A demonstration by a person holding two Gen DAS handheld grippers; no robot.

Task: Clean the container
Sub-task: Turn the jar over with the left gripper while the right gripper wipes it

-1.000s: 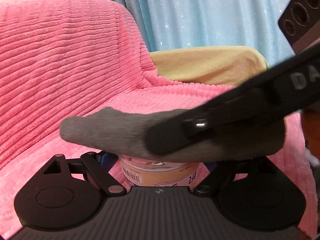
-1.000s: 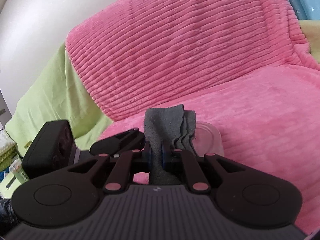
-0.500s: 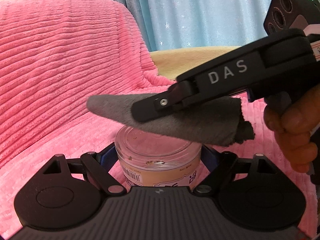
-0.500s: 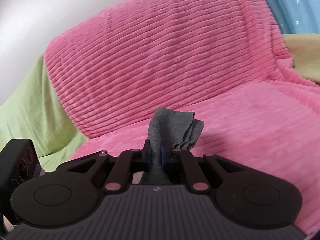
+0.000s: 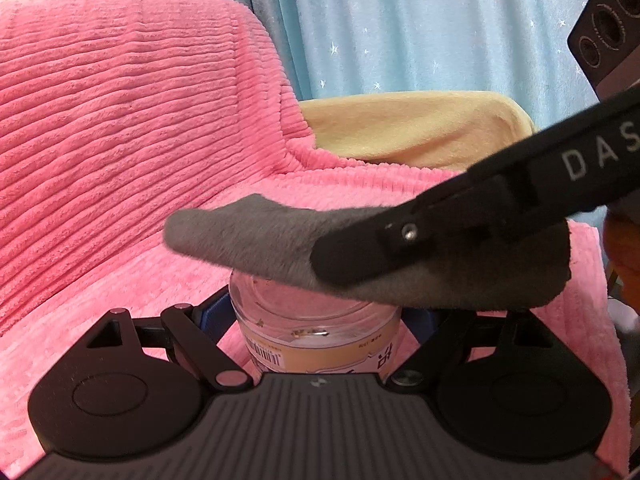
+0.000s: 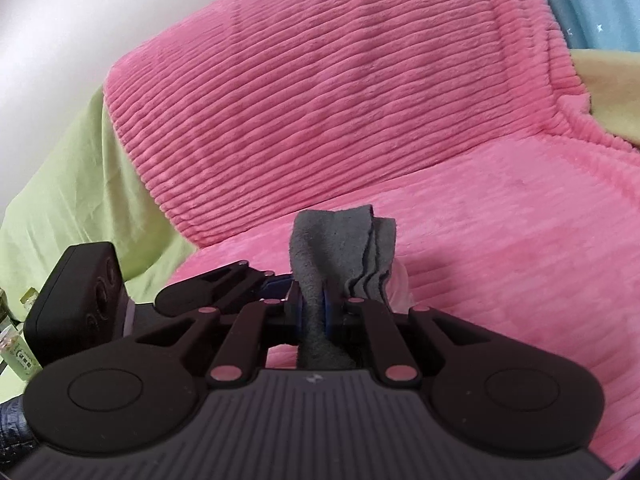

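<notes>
My left gripper (image 5: 316,316) is shut on a clear round container (image 5: 316,332) with a beige label and barcode, held low in the left wrist view. My right gripper (image 6: 314,308) is shut on a folded grey cloth (image 6: 336,240). In the left wrist view the right gripper (image 5: 360,268) comes in from the right and presses the grey cloth (image 5: 256,240) flat over the container's open top. In the right wrist view a clear edge of the container (image 6: 400,284) shows just right of the cloth.
A pink ribbed blanket (image 5: 120,140) covers the sofa seat and back. A yellow cushion (image 5: 420,128) and blue star curtain (image 5: 400,20) lie behind. A green cover (image 6: 72,200) and small bottles (image 6: 16,348) are at the left in the right wrist view.
The right gripper, which had lifted the cloth off the container half a second ago, has come back down so the cloth lies on the container's top again. The left gripper has stayed still.
</notes>
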